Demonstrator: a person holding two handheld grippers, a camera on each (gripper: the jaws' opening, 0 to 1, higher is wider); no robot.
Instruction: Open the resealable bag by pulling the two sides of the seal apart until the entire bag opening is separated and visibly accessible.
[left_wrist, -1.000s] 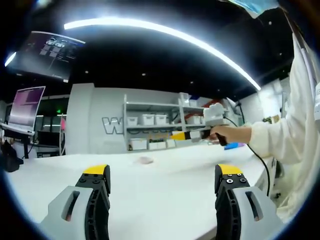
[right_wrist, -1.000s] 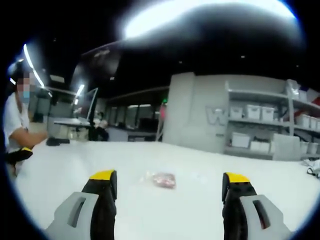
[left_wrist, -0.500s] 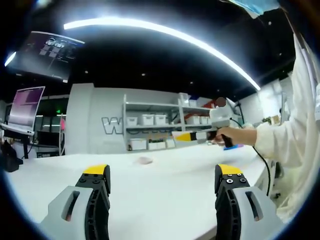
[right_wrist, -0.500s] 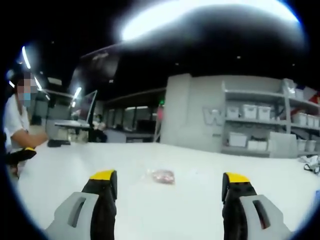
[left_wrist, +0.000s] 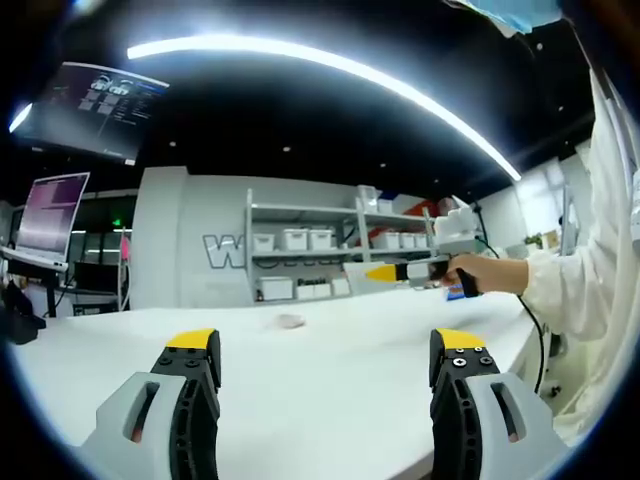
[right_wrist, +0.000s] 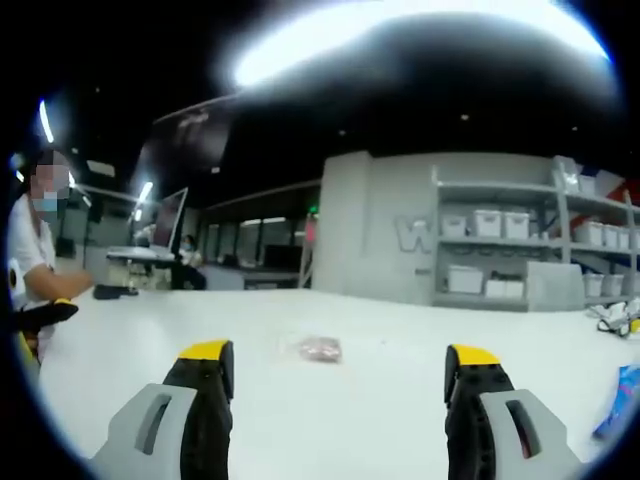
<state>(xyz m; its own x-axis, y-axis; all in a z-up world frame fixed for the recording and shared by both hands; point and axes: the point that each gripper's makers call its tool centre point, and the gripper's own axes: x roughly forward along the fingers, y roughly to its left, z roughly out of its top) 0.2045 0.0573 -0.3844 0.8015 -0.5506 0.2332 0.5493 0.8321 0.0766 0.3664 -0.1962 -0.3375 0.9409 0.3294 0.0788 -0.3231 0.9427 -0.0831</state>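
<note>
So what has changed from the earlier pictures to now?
In the left gripper view, the right tool has moved rightward and tipped level. The right gripper view has swung, so a blue item now appears. The bag lies untouched on the table, and the jaws of both tools stay apart, holding nothing.

Your left grey, yellow-tipped claw (left_wrist: 326, 352) gapes wide, holding nothing. Your right claw (right_wrist: 338, 361) gapes likewise, gripped in your white-sleeved hand (left_wrist: 487, 272) off to the left claw's right.

The bag (right_wrist: 321, 348) is small and blurred, its seal unreadable; a blue thing (right_wrist: 615, 400) is cut off.
</note>
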